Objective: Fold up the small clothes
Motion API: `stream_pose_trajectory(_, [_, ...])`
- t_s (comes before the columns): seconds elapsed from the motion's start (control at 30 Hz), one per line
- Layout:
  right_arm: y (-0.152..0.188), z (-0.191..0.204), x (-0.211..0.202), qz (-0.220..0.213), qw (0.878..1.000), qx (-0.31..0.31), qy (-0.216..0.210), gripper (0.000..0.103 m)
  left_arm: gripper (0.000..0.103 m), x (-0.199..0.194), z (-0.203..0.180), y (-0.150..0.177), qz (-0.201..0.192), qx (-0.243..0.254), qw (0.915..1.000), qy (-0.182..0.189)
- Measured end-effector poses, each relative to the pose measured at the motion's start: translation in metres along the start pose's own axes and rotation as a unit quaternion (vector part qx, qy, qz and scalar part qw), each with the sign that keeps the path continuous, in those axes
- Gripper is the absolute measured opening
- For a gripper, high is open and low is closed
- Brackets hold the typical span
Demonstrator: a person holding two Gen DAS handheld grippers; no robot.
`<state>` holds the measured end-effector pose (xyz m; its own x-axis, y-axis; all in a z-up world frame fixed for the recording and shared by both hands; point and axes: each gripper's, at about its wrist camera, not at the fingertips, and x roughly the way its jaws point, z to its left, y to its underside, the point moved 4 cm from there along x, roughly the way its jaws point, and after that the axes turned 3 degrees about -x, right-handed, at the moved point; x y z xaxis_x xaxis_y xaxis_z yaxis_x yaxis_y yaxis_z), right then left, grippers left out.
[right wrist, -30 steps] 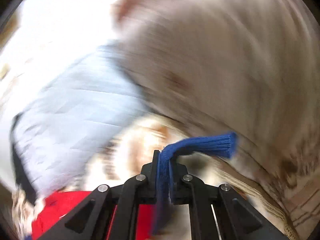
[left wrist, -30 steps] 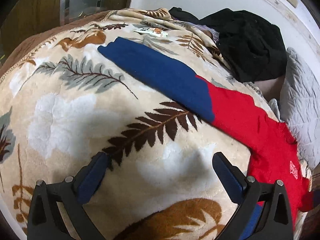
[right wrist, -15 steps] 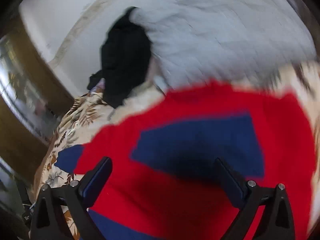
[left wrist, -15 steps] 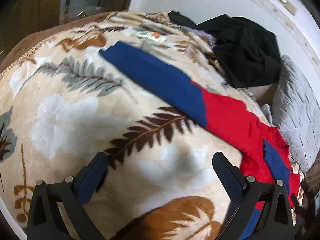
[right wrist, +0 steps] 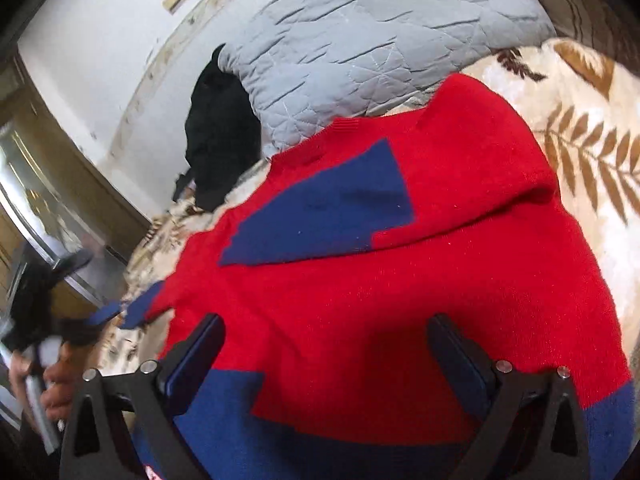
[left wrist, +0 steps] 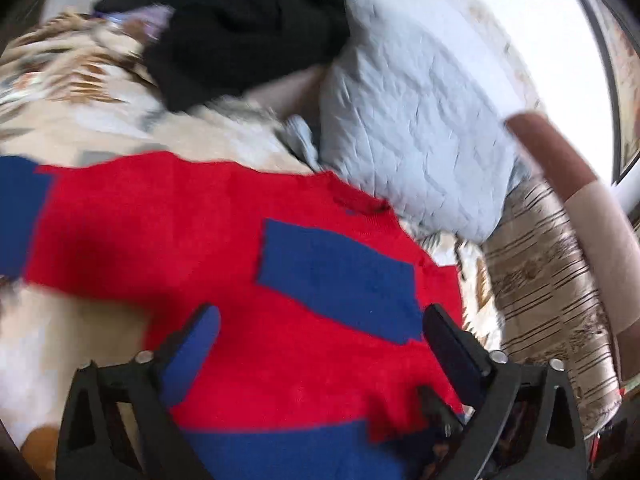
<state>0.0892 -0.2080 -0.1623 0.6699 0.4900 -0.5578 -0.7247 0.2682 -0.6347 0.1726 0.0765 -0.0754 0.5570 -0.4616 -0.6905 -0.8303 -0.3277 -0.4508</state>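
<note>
Landmark: the red-and-blue sweater (right wrist: pixel 400 300) flat on the leaf-print blanket (right wrist: pixel 592 152). Beyond its collar a grey quilted pillow (right wrist: pixel 360 40) and a black clothes heap (right wrist: pixel 224 136) block passage. Bare blanket right of it lies free.

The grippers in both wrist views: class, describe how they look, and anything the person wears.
Both the left gripper and the right gripper have black angular frames with triangular cut-outs and silver screws, each carrying two flat blue pads. No cables or markings show. A pale beige sleeve covers one arm.
</note>
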Motion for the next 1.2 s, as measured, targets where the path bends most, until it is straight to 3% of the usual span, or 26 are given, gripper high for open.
stream_pose_trajectory(0.07, [0.000, 0.000, -0.001, -0.002, 1.000, -0.004, -0.001, 0.102, 0.087, 0.035, -0.007, -0.010, 0.031, 0.009, 0.9993, -0.021])
stream_pose_trajectory(0.13, [0.002, -0.002, -0.003, -0.002, 1.000, -0.004, -0.004, 0.102, 0.086, 0.056, -0.001, -0.015, 0.036, 0.005, 0.9977, -0.058])
stream_pose_trajectory(0.23, [0.001, 0.000, 0.002, -0.004, 1.000, -0.003, -0.008, 0.102, 0.084, 0.077, 0.015, -0.018, 0.051, -0.018, 0.9955, -0.077])
stream_pose_trajectory(0.33, [0.000, 0.002, 0.007, -0.001, 1.000, -0.003, -0.008, 0.102, 0.068, 0.084, 0.019, -0.016, 0.056, -0.019, 0.9950, -0.080])
stream_pose_trajectory(0.43, [0.000, 0.004, 0.008, 0.001, 1.000, -0.005, -0.005, 0.102, 0.038, 0.093, 0.020, -0.012, 0.063, -0.010, 0.9921, -0.108])
stream_pose_trajectory(0.47, [0.000, 0.004, 0.008, 0.001, 1.000, -0.006, -0.005, 0.102, 0.018, 0.096, 0.023, -0.012, 0.065, -0.003, 0.9888, -0.134])
stream_pose_trajectory(0.5, [0.000, 0.004, 0.008, 0.001, 1.000, -0.006, -0.005, 0.102, 0.010, 0.101, 0.025, -0.014, 0.065, -0.002, 0.9873, -0.145])
stream_pose_trajectory(0.57, [0.000, 0.003, 0.007, 0.002, 1.000, -0.006, -0.004, 0.102, 0.007, 0.093, 0.026, -0.016, 0.057, -0.011, 0.9885, -0.139])
stream_pose_trajectory(0.7, [0.001, 0.004, 0.008, 0.002, 1.000, -0.005, -0.004, 0.102, 0.007, 0.026, 0.011, -0.012, -0.064, 0.003, 0.9890, -0.133])
stream_pose_trajectory(0.77, [0.001, 0.004, 0.008, 0.004, 1.000, -0.006, -0.003, 0.102, 0.007, 0.029, 0.024, 0.002, -0.048, 0.004, 0.9881, -0.146])
stream_pose_trajectory(0.83, [0.000, 0.005, 0.008, 0.006, 1.000, -0.006, -0.002, 0.103, 0.008, 0.053, 0.050, 0.021, 0.002, -0.011, 0.9855, -0.169])
stream_pose_trajectory(0.9, [-0.001, 0.006, 0.007, 0.008, 1.000, -0.003, -0.004, 0.103, 0.008, 0.050, 0.051, 0.026, -0.021, 0.006, 0.9869, -0.160])
stream_pose_trajectory(1.0, [-0.011, 0.004, -0.005, 0.008, 0.999, 0.027, -0.022, 0.103, 0.009, 0.047, 0.048, 0.024, -0.012, 0.005, 0.9870, -0.160])
stream_pose_trajectory(1.13, [-0.064, -0.009, -0.020, -0.030, 0.993, 0.106, -0.052, 0.103, 0.010, 0.051, 0.052, 0.023, -0.012, -0.001, 0.9882, -0.153])
stream_pose_trajectory(1.2, [-0.092, -0.030, -0.009, -0.037, 0.993, 0.109, -0.029, 0.103, 0.010, 0.048, 0.052, 0.024, -0.009, 0.004, 0.9885, -0.151])
